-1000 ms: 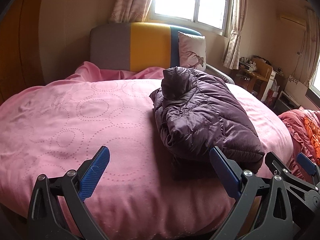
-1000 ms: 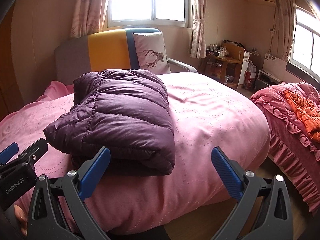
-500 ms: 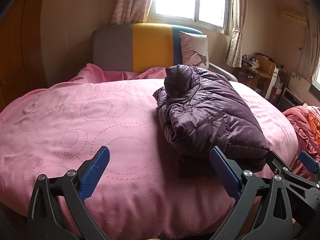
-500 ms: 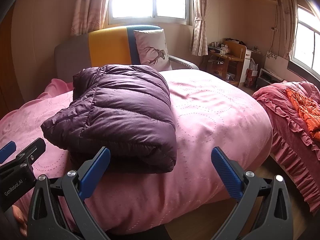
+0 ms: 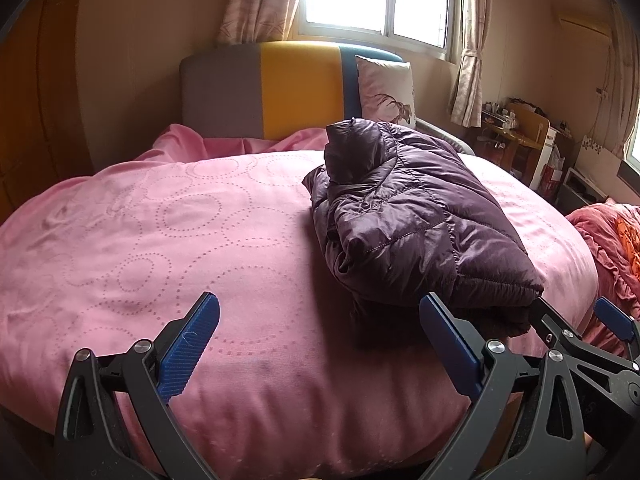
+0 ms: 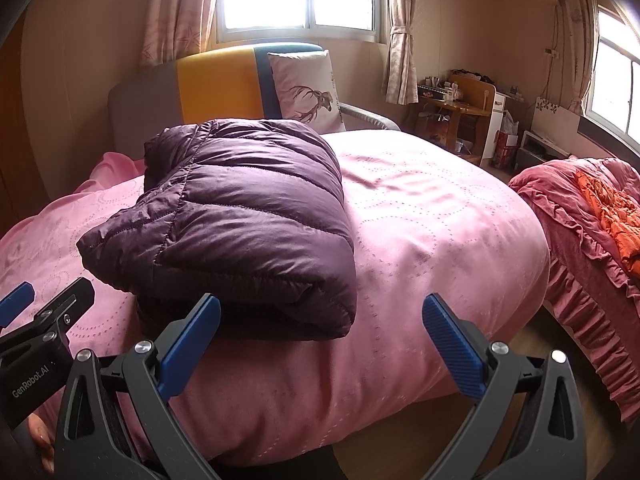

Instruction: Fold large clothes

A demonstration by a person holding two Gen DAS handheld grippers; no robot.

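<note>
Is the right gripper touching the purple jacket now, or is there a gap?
Cannot tell. In the right wrist view, the right gripper is open, and one finger overlaps the folded purple jacket; neither view shows contact or gap plainly.

— Any writing you can read here?

— Only one piece. In the right wrist view, "GenRobot.AI" stands in pale letters on the black body of the left gripper (image 6: 28,376), at the lower left edge.

— Anything on the pillow (image 6: 308,86)?

— A deer drawing, no words.

— And the boxes by the desk (image 6: 460,110)?

— Too small and blurred to read. The left wrist view shows no legible text.
</note>
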